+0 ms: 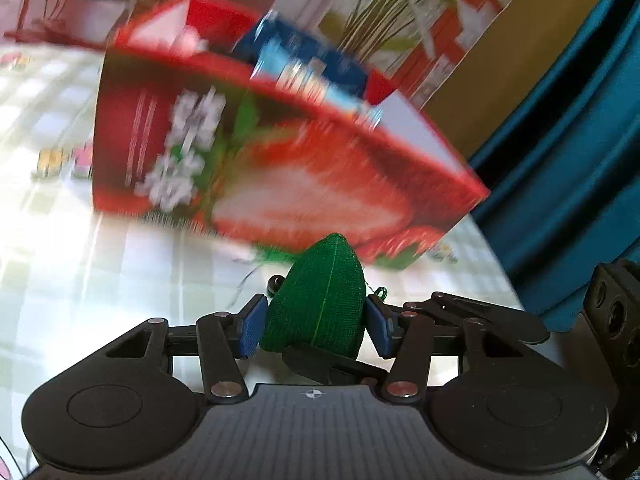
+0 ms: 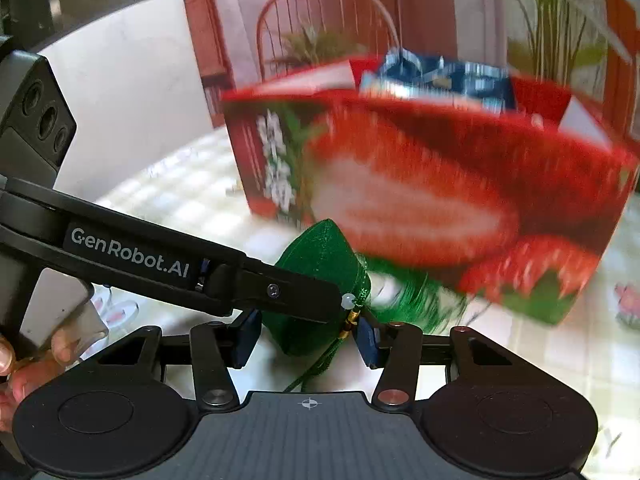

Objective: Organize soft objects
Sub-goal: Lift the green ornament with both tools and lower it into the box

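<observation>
While pinched by both claws, green pouch (image 1: 320,304) beside strawberry box (image 1: 280,160).

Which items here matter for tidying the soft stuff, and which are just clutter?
In play:
green pouch, between both sets of jaws
left gripper
right gripper
red box
blue pack inside the box

Lying about:
plants
chair
teal curtain
</observation>
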`<state>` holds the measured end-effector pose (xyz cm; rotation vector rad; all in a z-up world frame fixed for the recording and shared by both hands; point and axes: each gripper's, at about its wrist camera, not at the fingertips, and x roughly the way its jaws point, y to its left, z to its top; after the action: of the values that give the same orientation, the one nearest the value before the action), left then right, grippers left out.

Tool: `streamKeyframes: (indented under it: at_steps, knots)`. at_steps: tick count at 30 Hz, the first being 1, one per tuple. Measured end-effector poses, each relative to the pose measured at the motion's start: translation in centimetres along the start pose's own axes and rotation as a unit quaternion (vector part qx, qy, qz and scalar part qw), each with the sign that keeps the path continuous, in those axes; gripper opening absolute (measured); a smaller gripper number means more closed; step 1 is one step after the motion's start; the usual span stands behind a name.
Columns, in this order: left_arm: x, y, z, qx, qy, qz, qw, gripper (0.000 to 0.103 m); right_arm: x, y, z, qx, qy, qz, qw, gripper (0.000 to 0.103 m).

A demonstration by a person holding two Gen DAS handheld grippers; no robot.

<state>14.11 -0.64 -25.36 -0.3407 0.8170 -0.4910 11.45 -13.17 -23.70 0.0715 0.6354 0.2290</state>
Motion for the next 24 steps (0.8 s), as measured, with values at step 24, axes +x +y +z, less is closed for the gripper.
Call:
streamKeyframes:
  at_steps: [24]
  knots:
    - [-0.8, -8.9, 14.9, 0.104, -0.103, -0.085, 0.9856, 0.056, -8.8, -5.6, 15.3, -0.063, -0.143, -0.094, 0.983, 0.047]
